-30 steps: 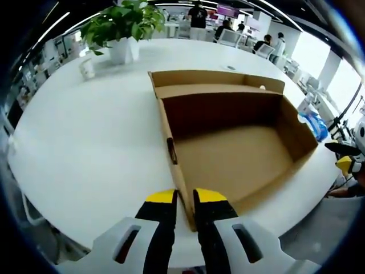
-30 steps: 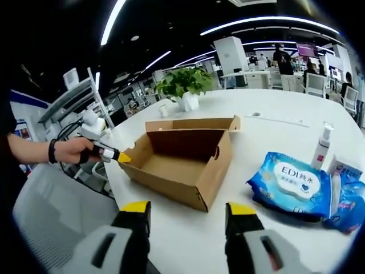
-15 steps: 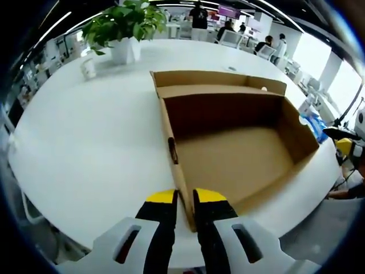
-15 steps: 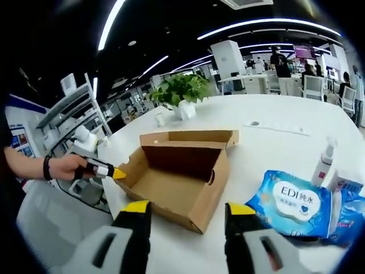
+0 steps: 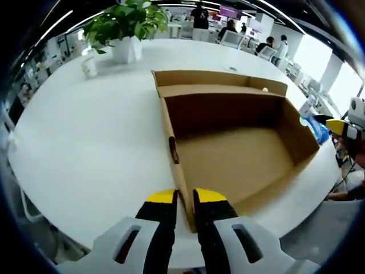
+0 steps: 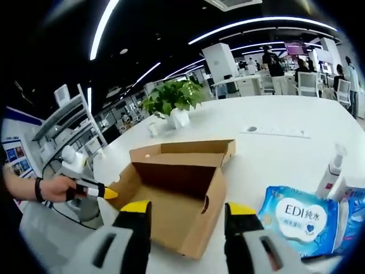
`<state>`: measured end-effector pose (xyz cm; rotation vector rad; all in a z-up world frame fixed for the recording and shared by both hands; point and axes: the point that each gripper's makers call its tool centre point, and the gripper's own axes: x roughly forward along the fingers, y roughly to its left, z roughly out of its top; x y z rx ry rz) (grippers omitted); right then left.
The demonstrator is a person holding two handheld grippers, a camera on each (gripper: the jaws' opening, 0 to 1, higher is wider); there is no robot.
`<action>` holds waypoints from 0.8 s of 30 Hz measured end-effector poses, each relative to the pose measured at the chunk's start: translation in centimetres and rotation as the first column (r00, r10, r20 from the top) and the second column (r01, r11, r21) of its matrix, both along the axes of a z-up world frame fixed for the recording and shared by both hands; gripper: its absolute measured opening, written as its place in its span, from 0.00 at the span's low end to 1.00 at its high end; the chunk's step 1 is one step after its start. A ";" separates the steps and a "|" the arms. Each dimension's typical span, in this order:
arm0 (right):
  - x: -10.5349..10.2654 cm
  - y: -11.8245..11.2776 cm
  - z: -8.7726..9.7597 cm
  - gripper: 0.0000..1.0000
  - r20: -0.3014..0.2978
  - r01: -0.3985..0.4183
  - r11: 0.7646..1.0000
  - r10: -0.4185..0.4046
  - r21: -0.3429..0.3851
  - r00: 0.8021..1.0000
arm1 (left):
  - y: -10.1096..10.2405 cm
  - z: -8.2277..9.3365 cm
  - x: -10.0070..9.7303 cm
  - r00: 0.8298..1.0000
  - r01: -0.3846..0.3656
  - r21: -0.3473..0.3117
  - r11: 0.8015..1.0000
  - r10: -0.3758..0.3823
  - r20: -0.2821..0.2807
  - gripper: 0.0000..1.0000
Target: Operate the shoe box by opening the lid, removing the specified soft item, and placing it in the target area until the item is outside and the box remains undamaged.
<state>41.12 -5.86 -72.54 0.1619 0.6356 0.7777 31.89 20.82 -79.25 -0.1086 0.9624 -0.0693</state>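
An open, empty cardboard shoe box [image 5: 234, 160] lies on the white round table [image 5: 85, 142], its lid flap [image 5: 217, 80] folded back on the far side. My left gripper [image 5: 185, 197] is shut on the box's near corner wall, one yellow-tipped jaw on each side. In the right gripper view the same box [image 6: 177, 174] sits just ahead, and my left gripper [image 6: 105, 193], held by a hand, meets its left corner. My right gripper [image 6: 187, 208] is open, with nothing held, in front of the box. A blue wet-wipes pack [image 6: 302, 220] lies on the table to the box's right.
A potted plant [image 5: 125, 23] and a small cup [image 5: 88, 67] stand at the far side of the table. A spray bottle [image 6: 331, 171] stands behind the wipes pack. My right gripper [image 5: 342, 127] comes in at the right edge. People and desks fill the background.
My right gripper has moved closer to the box, which now looks larger between its jaws; it reaches further into the left gripper view. The left gripper and box have not moved.
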 end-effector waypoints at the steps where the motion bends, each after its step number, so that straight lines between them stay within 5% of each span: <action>1: 0.3 0.1 0.1 0.49 0.002 0.000 1.000 0.000 -0.001 1.000 | 0.0 0.0 0.0 1.000 0.000 0.000 1.000 0.000 -0.001 0.10; 24: 7.3 3.1 0.4 0.49 -0.012 0.024 1.000 -0.024 0.017 1.000 | 0.6 -0.8 0.6 1.000 -0.012 -0.013 1.000 0.012 -0.004 0.10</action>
